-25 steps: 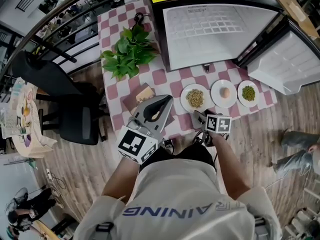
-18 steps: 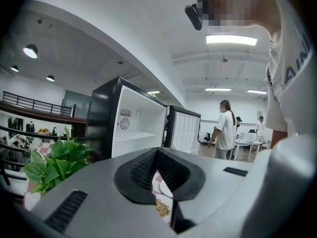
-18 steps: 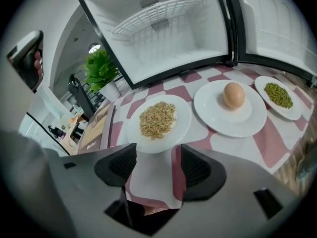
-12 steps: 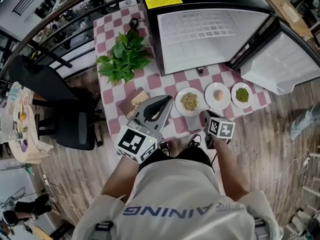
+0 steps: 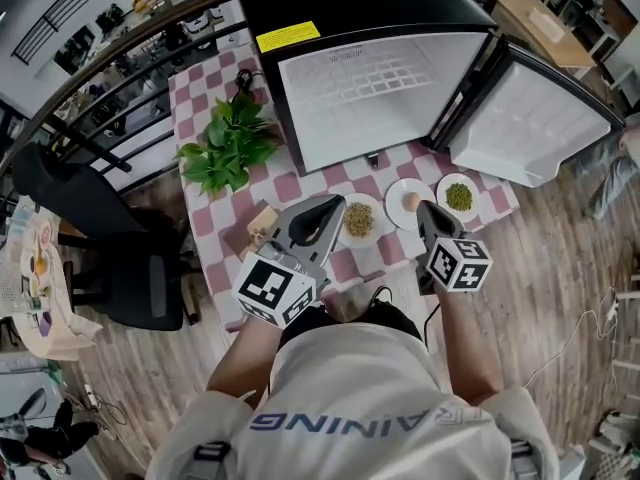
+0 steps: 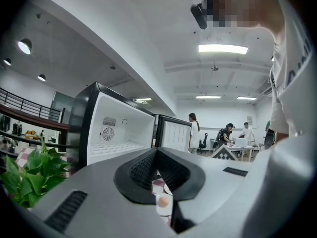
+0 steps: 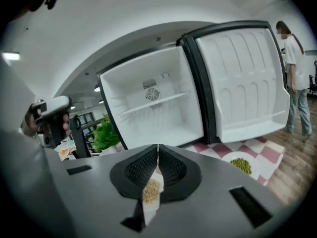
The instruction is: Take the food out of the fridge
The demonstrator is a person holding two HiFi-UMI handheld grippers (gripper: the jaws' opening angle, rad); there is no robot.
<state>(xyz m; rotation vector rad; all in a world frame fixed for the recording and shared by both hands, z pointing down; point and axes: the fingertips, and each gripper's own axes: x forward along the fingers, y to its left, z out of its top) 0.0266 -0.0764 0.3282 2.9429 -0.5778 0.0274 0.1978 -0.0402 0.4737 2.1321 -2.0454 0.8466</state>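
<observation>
The fridge stands open on the checked table; its white inside is bare and its door swings right. In front of it sit three white plates: grains, an egg and green peas. My left gripper is shut and empty, held level, left of the grain plate; the egg plate shows below its tips. My right gripper hovers over the near edge of the egg plate. Its jaws have just been closing and now stand shut with nothing between them.
A leafy green plant stands at the table's left. A small wooden block lies near the left gripper. A black office chair is left of the table. People stand in the room beyond the fridge door.
My right gripper has risen from the table's near edge and come forward over the plates, its jaws coming together. The left gripper has shifted only a little.
</observation>
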